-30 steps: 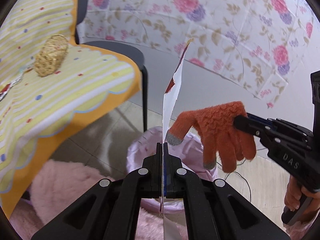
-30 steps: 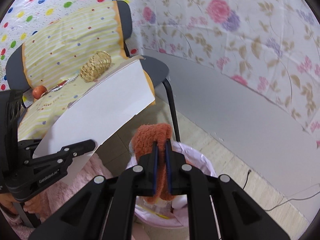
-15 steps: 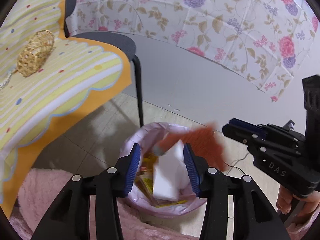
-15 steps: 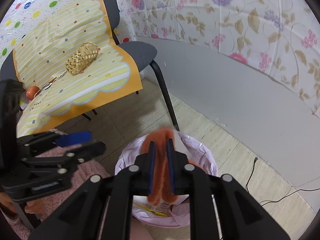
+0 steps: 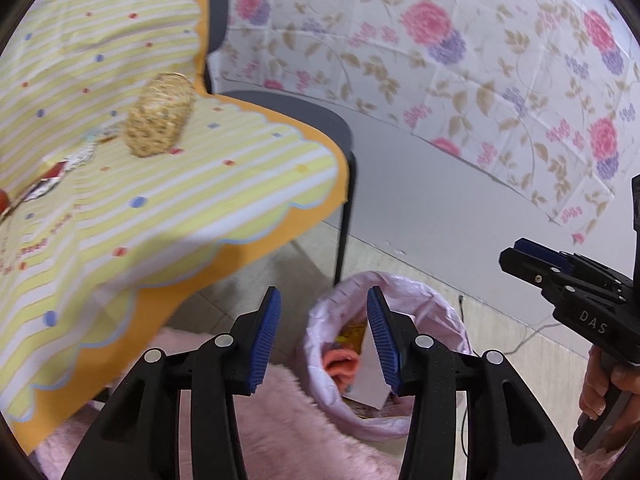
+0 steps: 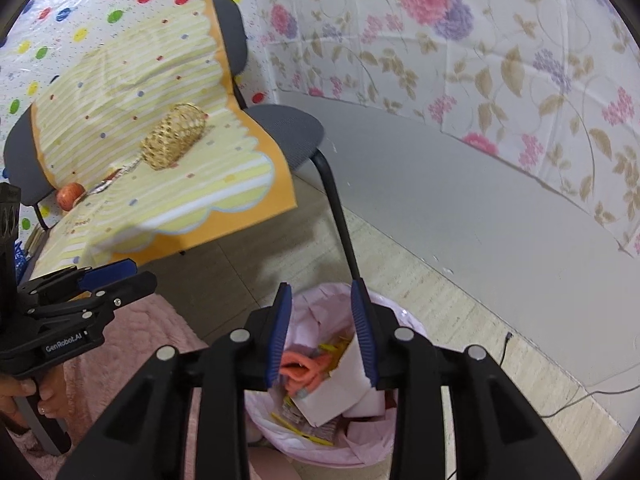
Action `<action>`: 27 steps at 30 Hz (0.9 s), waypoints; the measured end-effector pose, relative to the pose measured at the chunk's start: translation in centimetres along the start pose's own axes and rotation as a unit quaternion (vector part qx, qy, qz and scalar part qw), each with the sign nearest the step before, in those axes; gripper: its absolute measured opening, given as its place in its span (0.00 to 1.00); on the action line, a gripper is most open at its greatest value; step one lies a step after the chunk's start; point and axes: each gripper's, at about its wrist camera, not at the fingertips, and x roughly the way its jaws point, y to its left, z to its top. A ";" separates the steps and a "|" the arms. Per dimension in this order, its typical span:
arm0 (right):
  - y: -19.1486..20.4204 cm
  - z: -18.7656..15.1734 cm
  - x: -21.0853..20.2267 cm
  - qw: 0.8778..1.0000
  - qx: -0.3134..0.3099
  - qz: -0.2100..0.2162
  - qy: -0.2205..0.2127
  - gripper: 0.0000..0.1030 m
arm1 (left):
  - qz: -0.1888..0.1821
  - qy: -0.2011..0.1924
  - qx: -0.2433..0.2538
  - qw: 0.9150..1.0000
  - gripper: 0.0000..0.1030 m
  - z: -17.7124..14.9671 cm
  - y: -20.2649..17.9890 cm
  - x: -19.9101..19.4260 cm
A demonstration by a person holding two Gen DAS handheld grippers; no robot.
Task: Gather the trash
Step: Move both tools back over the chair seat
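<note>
My left gripper [image 5: 323, 334] and right gripper [image 6: 322, 330] both gape wide, empty, above the pink-lined bin [image 6: 404, 320]; orange glove [image 6: 300, 370] and white paper [image 6: 336, 390] lie inside.

Looks to me like a room in a home. Ahead of my grippers, a wall [image 6: 500, 40] papered in pink and purple flowers above a plain grey base. Forward-left, a dark chair [image 6: 288, 132] draped with a yellow striped cloth [image 5: 140, 184], a woven basket [image 6: 173, 142] on it. Just below the fingers, a pink-lined trash bin [image 6: 408, 320] beside a fluffy pink rug [image 5: 280, 420] on pale floor tiles [image 6: 460, 312].
</note>
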 end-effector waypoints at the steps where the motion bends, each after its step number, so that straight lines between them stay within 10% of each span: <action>1: 0.4 0.2 -0.1 1.000 -0.003 0.004 -0.002 0.30 | 0.005 -0.004 -0.003 1.000 0.45 0.0 0.5 -0.5; 13: 8.6 4.6 1.1 0.995 -0.065 0.078 -0.014 0.35 | 0.083 -0.040 -0.069 0.993 0.45 0.1 8.2 -4.5; 27: 20.3 10.4 6.7 0.977 -0.145 0.154 0.000 0.40 | 0.192 -0.069 -0.167 0.965 0.57 1.1 21.6 -8.3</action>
